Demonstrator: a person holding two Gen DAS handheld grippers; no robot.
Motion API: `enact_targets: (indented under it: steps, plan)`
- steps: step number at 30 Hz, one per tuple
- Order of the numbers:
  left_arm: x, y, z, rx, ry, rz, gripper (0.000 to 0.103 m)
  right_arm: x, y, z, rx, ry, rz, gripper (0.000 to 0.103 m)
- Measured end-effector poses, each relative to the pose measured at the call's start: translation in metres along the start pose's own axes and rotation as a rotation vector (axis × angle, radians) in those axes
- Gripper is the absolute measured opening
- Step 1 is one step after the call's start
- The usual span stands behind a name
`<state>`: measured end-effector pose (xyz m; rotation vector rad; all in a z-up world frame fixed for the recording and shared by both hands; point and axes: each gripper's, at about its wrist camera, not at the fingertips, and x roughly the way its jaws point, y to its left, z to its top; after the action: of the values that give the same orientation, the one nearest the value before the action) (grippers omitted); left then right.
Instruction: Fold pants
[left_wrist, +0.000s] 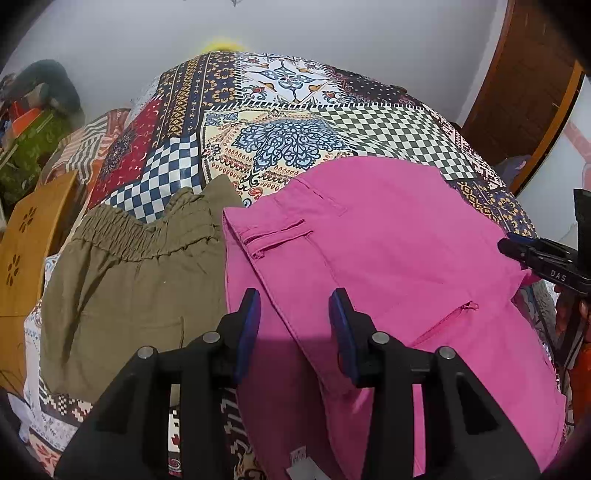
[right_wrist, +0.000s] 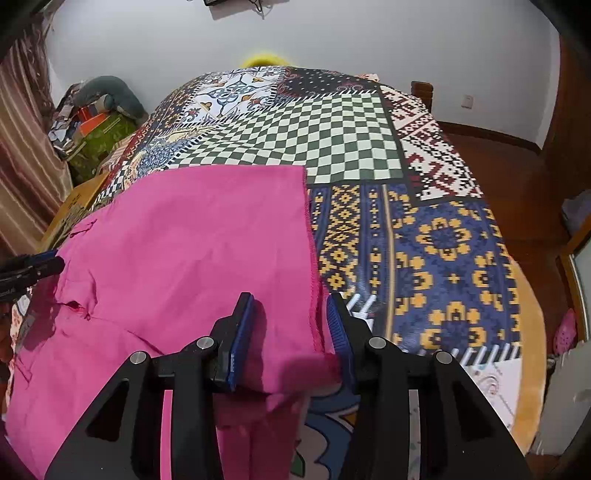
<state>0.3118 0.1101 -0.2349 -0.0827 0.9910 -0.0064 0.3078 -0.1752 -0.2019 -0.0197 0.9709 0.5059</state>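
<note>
Pink pants (left_wrist: 388, 240) lie flat on the patterned bed cover (left_wrist: 288, 136), waistband to the left beside folded olive pants (left_wrist: 125, 277). My left gripper (left_wrist: 294, 317) is open and hovers over the pink waist area with nothing between its pads. In the right wrist view the pink pants (right_wrist: 192, 236) end in a hemmed edge running down the middle. My right gripper (right_wrist: 290, 325) is open, its fingers either side of that hem edge, the cloth lying between them. The right gripper also shows at the right edge of the left wrist view (left_wrist: 517, 251).
The bed cover (right_wrist: 424, 236) stretches far and right with bare room. A wooden stool (left_wrist: 33, 236) stands left of the bed. A pile of clutter (right_wrist: 96, 122) sits at the far left by the wall. A wooden door (left_wrist: 524, 88) is at the far right.
</note>
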Motion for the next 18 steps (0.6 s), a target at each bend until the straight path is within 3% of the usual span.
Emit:
enact_targets:
  steps: [6,13,18]
  plan:
    - [0.003,-0.003,0.005,0.01,0.0,-0.008,0.031,0.008,-0.001,0.006,-0.018,-0.004,-0.009,0.036]
    - [0.006,-0.008,0.009,0.027,-0.002,-0.006,0.019,0.008,0.003,0.008,-0.04,-0.002,0.011,0.012]
    - [0.006,-0.01,0.011,0.051,-0.014,0.007,0.009,0.005,0.003,0.009,-0.051,-0.029,-0.011,0.007]
